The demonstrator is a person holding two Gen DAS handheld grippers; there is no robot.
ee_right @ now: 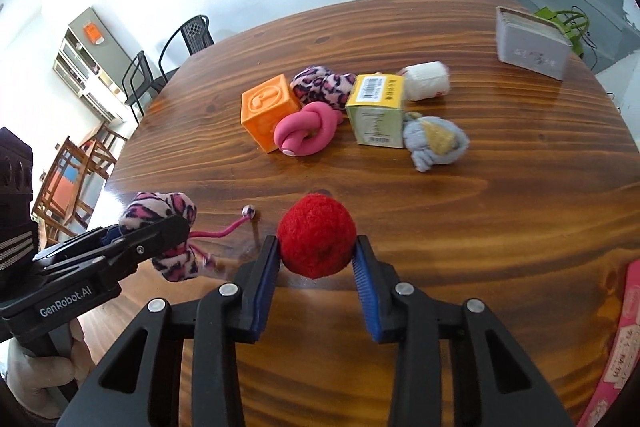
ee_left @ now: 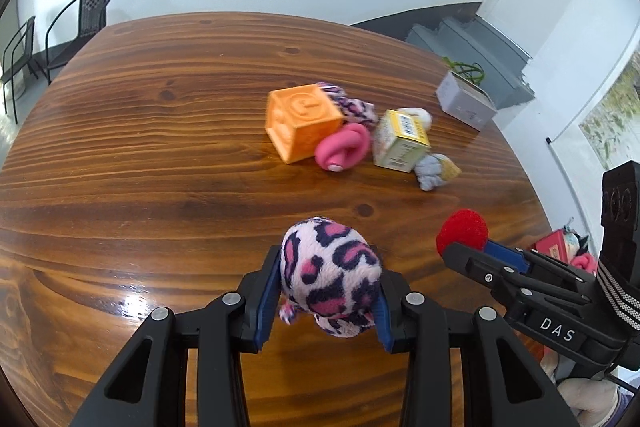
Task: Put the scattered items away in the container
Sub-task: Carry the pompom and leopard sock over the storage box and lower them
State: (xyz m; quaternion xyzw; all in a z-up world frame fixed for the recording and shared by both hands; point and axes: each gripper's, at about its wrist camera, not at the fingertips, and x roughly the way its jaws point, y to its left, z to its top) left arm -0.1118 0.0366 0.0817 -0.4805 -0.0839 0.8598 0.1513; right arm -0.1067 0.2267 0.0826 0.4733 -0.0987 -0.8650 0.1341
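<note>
Gripping a pink leopard-print plush toy [ee_left: 332, 277] between its blue pads, the left gripper [ee_left: 326, 297] holds it clear above the wooden table [ee_left: 140, 147]. The right gripper [ee_right: 318, 277] is closed on a red pompom ball [ee_right: 316, 235], also lifted off the wood.

Both things look light and very soft. The plush bulges out past the pads, so it should squash rather than slip, and its fuzzy cover gives good friction. A thin pink tail with a small bead [ee_right: 249, 212] dangles from it and could snag on a rim. The ball is pinched across its middle, which seems the safest hold for something round and springy.

Still lying together further back on the table are an orange cube [ee_right: 270, 115], a pink knotted toy [ee_right: 306, 133], a second leopard-print plush [ee_right: 324, 85], a yellow-topped carton [ee_right: 376, 111], a white roll [ee_right: 426, 81] and a grey knotted rope toy [ee_right: 434, 141]. The cube and carton look stiff and would want a grip across flat opposite faces; the knots are best taken across their thick part.

A pink box [ee_right: 616, 347] at the right edge of the table, already holding a few things in the left view, is probably the container; a grey box [ee_right: 532, 45] stands at the far edge.
</note>
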